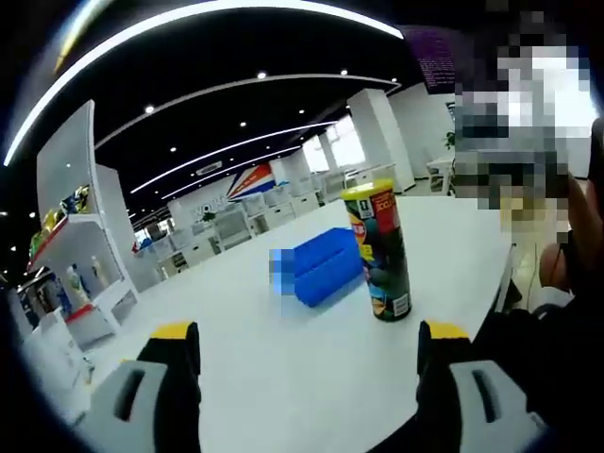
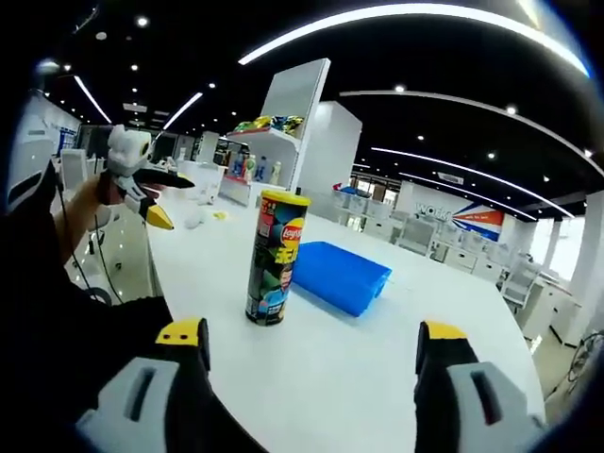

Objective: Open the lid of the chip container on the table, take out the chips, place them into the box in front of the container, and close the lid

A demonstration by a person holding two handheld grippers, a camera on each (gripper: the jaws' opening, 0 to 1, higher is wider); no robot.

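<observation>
The tall cylindrical chip container [image 1: 379, 252], dark-printed with a yellow lid, stands upright on the white table [image 1: 283, 368], lid on. In the left gripper view it sits at about two o'clock from the picture's centre; in the right gripper view the same can [image 2: 276, 257] stands at about ten o'clock from centre. Just behind it lies the shallow blue plastic box [image 1: 321, 264], near the can's base at its nine o'clock side in the left gripper view, and at its three o'clock side [image 2: 340, 276] in the right gripper view.

The left gripper [image 1: 307, 354] hangs over the table with its yellow-tipped jaws wide apart, holding nothing. The right gripper [image 2: 311, 354] likewise has its jaws spread and bare. In the right gripper view the other gripper [image 2: 142, 189] shows at nine o'clock, held in a person's hand [image 2: 90, 193].

White shelving [image 2: 274, 151] with coloured packets stands beyond the table.
</observation>
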